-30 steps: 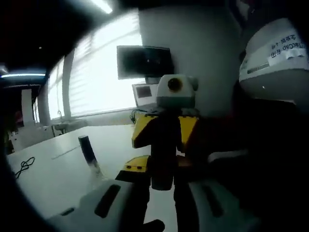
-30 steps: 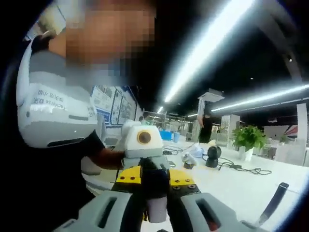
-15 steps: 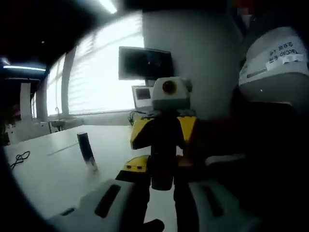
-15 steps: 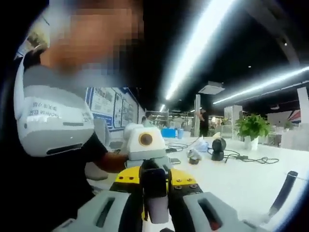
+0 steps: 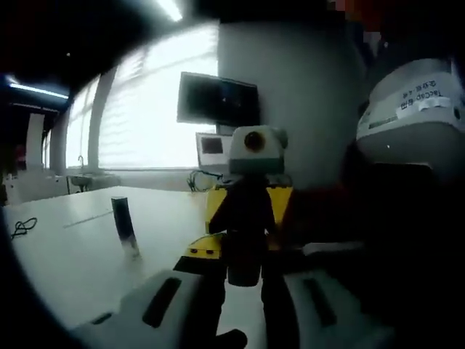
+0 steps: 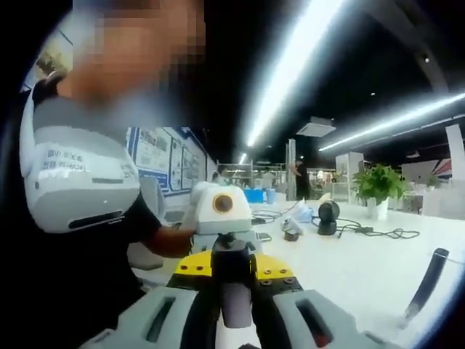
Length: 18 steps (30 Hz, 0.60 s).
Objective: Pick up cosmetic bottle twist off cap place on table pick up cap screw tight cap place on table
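You are clamping the cosmetic bottle end to end between the left tongs and the right tongs, above the bench. Over the last second both views are rolling slightly while both grips are holding. The twist-off is probably under way, with nothing separated yet.

Two gripper cameras, face to face over a white table

The left gripper view looks low across the table toward bright windows and a monitor, with the right gripper close ahead. The right gripper view looks the opposite way, into a long hall under ceiling lights, with the left gripper very near. Both take in the table, the person's torso and a dark stick standing on the table.
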{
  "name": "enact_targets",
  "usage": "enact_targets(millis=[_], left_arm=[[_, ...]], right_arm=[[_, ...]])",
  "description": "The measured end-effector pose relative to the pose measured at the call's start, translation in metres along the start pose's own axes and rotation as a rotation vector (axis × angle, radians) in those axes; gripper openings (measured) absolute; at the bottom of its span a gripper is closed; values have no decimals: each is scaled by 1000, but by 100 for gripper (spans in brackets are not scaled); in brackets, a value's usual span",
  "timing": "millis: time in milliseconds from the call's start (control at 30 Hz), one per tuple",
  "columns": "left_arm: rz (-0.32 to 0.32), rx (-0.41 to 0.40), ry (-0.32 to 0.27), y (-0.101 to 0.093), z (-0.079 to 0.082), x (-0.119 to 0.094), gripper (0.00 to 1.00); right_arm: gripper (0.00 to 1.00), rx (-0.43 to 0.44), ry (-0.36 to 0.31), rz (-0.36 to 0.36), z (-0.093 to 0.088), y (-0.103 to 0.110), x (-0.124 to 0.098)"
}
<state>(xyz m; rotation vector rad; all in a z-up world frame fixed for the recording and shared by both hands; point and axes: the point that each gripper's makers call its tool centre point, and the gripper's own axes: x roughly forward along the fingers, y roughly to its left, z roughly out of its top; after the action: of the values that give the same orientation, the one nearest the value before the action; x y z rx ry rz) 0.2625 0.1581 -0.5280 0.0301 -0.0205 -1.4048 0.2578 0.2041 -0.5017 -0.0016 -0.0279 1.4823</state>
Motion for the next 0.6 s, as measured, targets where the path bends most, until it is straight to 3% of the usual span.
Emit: enact_targets(millis=[600], left_arm=[[15,-19,20,4,-4,1,9]], right_arm=[[11,-34,-14,-16,-2,-3,-1]])
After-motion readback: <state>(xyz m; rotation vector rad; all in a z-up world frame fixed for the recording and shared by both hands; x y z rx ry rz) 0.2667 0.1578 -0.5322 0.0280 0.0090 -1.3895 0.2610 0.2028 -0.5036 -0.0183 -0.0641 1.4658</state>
